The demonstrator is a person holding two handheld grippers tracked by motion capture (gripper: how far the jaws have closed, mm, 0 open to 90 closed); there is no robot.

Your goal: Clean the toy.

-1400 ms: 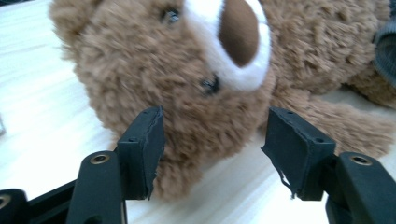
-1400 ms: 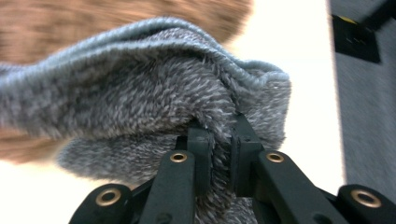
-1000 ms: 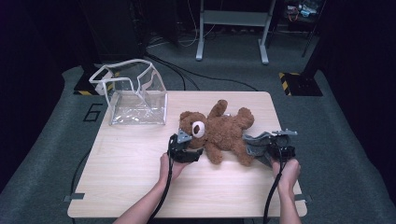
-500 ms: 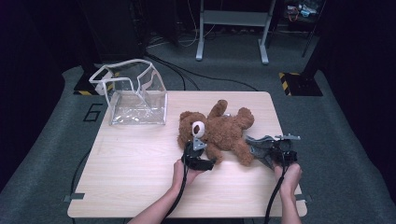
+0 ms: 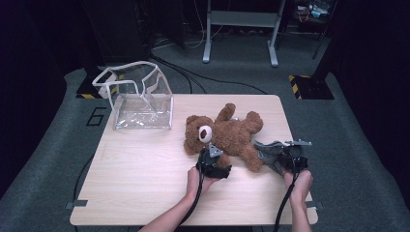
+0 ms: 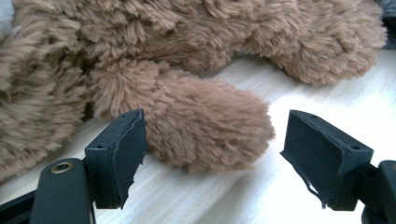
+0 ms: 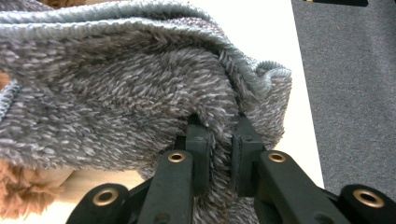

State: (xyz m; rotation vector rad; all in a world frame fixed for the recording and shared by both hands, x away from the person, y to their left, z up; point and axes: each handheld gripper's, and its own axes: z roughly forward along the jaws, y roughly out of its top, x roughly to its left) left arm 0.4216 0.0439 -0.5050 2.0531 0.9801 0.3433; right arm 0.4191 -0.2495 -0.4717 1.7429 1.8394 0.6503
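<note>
The bench (image 5: 145, 193) lay mostly bare at lower left. A clear bag (image 5: 138, 99) stood upper left, well apart from the teddy bear (image 5: 227, 135) at centre. My left tongs (image 6: 210, 154) had just been opening, spread either side of its paw, not pressing. My right tongs (image 7: 219, 154) pinched the grey cloth (image 7: 140, 93) near the bench's right edge.

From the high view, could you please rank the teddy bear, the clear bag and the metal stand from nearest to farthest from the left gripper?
1. Teddy bear, just beyond the left gripper.
2. Clear bag, at the table's far left.
3. Metal stand, on the floor beyond the table.
</note>
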